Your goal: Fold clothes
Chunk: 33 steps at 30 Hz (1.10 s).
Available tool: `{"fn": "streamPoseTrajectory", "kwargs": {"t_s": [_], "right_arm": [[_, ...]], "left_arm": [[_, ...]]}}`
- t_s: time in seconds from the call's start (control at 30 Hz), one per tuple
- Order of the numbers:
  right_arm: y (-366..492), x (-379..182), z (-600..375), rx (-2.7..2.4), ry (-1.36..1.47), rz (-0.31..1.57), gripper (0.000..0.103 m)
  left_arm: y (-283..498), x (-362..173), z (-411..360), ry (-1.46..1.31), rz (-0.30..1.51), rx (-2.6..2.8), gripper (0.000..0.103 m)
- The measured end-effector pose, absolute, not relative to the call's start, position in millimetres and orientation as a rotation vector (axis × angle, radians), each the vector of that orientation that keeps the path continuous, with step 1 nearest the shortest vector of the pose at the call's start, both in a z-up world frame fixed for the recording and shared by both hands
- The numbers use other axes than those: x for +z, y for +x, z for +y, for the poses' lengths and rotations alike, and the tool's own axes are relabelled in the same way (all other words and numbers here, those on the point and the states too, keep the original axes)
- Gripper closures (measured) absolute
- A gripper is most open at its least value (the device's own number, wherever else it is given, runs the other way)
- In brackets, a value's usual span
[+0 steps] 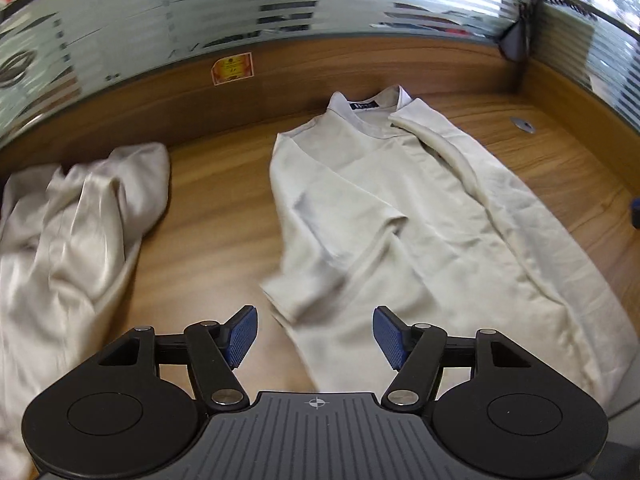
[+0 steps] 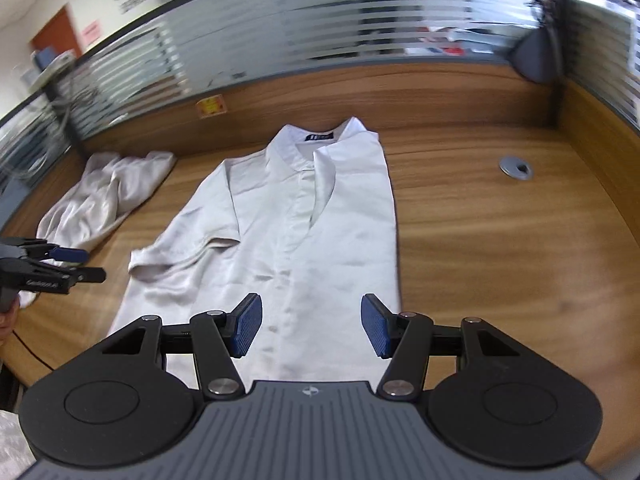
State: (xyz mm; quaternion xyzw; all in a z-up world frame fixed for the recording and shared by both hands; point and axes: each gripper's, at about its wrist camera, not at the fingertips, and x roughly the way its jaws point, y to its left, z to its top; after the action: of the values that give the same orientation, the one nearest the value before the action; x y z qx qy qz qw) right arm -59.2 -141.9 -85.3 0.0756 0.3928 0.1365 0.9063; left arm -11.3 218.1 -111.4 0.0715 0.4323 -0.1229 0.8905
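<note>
1. Wood-grain desk (image 2: 480,240) carries everything, and a striped frosted-glass partition (image 2: 320,20) closes off its far edge.
2. Left of the white shirt (image 2: 320,220), a crumpled cream garment (image 2: 108,196) lies in a loose heap, apart from the shirt with bare wood between them.
3. The left gripper (image 2: 86,266) shows in the right wrist view below that heap and left of the shirt's hem, just off the short sleeve (image 2: 180,256) that sticks out flat on that side.
4. In its own view the left gripper (image 1: 316,336) has its jaws spread apart with nothing between the blue pads (image 1: 242,338); it hangs above the shirt's lower left edge without touching the cloth.
5. The shirt lies face up in the middle of the desk, collar (image 2: 320,140) towards the partition with a dark label inside; its right side is folded in over the front, leaving a straight edge on that side.
6. The right gripper (image 2: 312,328) hangs over the shirt's lower front, by the button placket; its jaws are spread too and grasp nothing.
7. An orange sticker (image 2: 212,106) sits on the wooden back panel beyond the shirt, a little left of the collar.
8. Right of the shirt, a round grey cable grommet (image 2: 516,168) is set into the desk, well apart from the cloth.
9. Beyond the grommet, a dark pouch (image 2: 536,60) hangs in the partition's corner.
</note>
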Motion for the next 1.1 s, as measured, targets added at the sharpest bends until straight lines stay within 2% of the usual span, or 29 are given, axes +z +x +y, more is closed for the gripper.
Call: {"fn": "streamPoseTrajectory", "kwargs": {"t_s": [0.4, 0.73, 0.9, 0.97, 1.0, 1.1], "right_arm": [[-135.2, -127.4, 10.6, 0.024, 0.274, 0.812, 0.042], [-156.1, -155.3, 144.3, -0.079, 0.288, 0.842, 0.042], [-155.4, -169.0, 189.7, -0.100, 0.187, 0.870, 0.043], [-154.9, -174.1, 196.5, -0.110, 0.159, 0.884, 0.046], [-154.7, -176.9, 198.9, -0.116, 0.148, 0.893, 0.051], [-154.7, -184.6, 201.6, -0.141, 0.124, 0.918, 0.058]], "left_arm": [[79.9, -128.2, 279.3, 0.212, 0.871, -0.443, 0.036], [127.8, -141.0, 276.2, 0.321, 0.828, -0.613, 0.036], [154.5, -152.8, 267.3, 0.276, 0.859, -0.610, 0.036], [164.4, -157.9, 262.5, 0.251, 0.868, -0.600, 0.037], [168.8, -159.9, 259.8, 0.242, 0.870, -0.599, 0.037], [179.4, -165.4, 251.0, 0.232, 0.875, -0.598, 0.037]]}}
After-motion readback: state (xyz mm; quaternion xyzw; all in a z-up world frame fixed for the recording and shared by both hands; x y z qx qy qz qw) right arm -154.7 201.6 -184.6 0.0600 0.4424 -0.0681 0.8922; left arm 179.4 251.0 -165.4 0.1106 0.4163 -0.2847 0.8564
